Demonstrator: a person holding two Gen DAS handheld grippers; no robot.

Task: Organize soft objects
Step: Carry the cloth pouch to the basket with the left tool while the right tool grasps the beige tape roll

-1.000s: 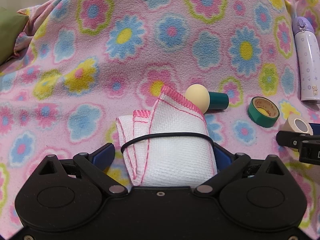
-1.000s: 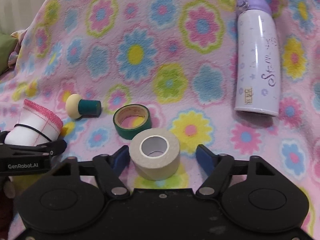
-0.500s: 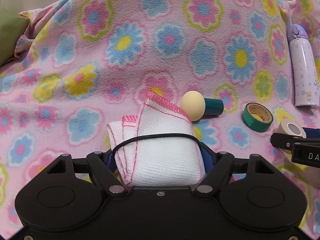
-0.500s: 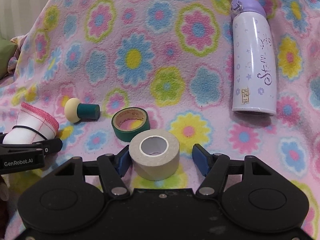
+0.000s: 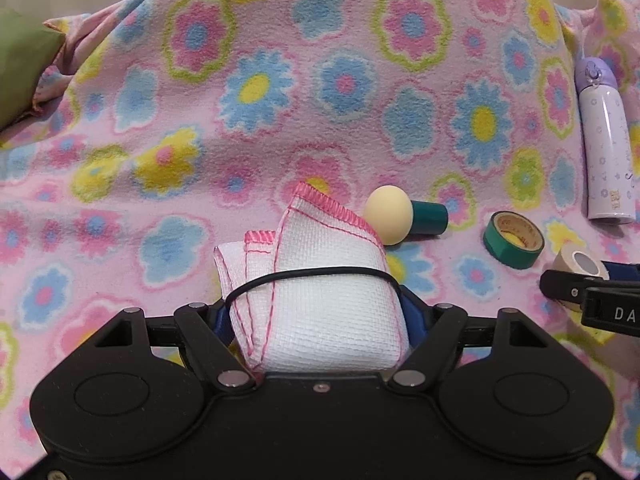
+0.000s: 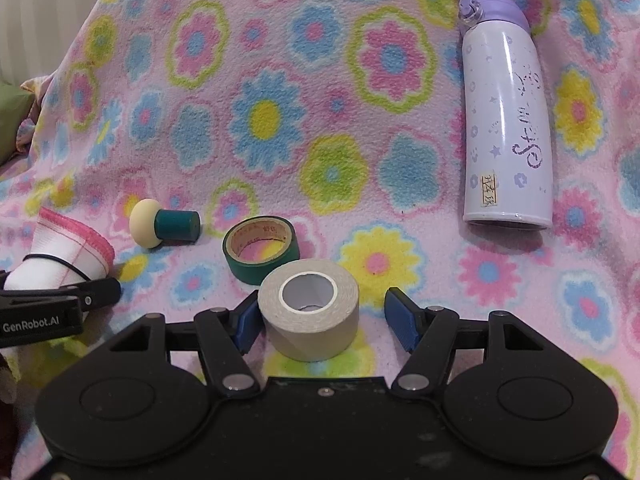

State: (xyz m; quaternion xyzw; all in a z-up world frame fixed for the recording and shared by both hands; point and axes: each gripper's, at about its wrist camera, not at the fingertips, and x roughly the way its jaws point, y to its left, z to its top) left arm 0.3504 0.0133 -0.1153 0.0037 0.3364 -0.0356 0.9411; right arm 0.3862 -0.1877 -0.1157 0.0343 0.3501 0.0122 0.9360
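Between left tool (image 5: 316,316) pads, mostly hidden, sits the gripped cloth bundle (image 5: 320,300); right tool (image 6: 320,320) unclenched around tape (image 6: 310,308).

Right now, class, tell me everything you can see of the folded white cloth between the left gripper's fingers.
The folded white cloth is a woven, waffle-textured square with pink stitched edging, folded into a thick bundle and bound by a thin black elastic band. It lies on the flowered blanket. The left gripper has just closed and its blue pads press both sides.

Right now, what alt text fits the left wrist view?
The left hand-held gripper squeezes a folded white cloth bound with a black band, over a pink flowered blanket. Beyond lie a cream-and-green stopper, green tape and a lavender bottle.
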